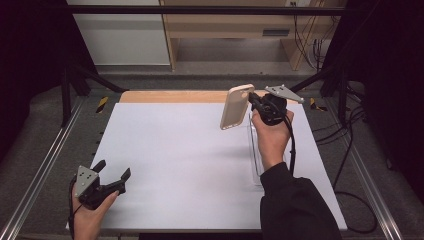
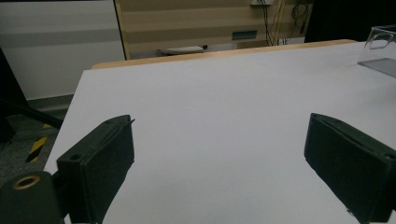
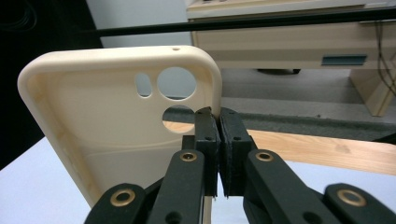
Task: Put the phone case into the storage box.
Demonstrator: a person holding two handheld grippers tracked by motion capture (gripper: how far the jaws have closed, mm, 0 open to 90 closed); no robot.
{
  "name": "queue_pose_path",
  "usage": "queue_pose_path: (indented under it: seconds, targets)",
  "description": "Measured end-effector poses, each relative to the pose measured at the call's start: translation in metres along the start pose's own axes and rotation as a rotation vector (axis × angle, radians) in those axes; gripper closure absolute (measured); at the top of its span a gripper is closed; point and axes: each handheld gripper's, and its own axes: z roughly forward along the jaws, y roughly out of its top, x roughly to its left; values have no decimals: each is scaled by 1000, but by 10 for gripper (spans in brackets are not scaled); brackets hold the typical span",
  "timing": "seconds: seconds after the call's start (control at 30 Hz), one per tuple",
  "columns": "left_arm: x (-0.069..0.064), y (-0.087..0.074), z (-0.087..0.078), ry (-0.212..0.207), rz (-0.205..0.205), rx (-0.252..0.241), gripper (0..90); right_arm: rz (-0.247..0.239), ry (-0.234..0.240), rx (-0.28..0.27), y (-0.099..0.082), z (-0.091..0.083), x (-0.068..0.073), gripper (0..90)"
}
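White tabletop (image 1: 190, 165) lies under both of my grippers, with a wooden strip (image 1: 170, 96) along its far edge and a pale cabinet (image 1: 230, 25) behind that.

At the near left corner of the table I hold my left gripper (image 1: 113, 175). Its jaws stand wide apart and nothing is between them. In the left gripper view I see bare white surface ahead of the jaws, and far to the right of them a clear plastic case (image 2: 380, 51) on the table.

To the right, my right gripper (image 1: 254, 101) is raised above the far right part of the table. Its jaws are pressed together on the edge of a beige phone case (image 1: 236, 106). The case stands almost upright in the air, just left of the jaws, and its inner side with the camera holes (image 3: 175, 84) faces the right gripper view. Below my right hand (image 1: 271, 135), the clear plastic case (image 1: 254, 150) lies flat on the table.
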Motion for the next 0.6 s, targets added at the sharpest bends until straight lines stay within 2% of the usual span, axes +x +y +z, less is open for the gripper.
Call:
queue_pose_path:
  seconds: [0.13, 0.43, 0.6]
  targets:
    - [1, 0, 1, 2, -1, 3, 83, 13, -32, -11, 0, -2, -9, 877]
    - [0, 0, 1, 4, 3, 4, 87, 1, -131, -27, 1, -9, -24, 877]
    - [-1, 0, 2, 3, 6, 6, 88, 6, -179, -32, -1, -14, -39, 877]
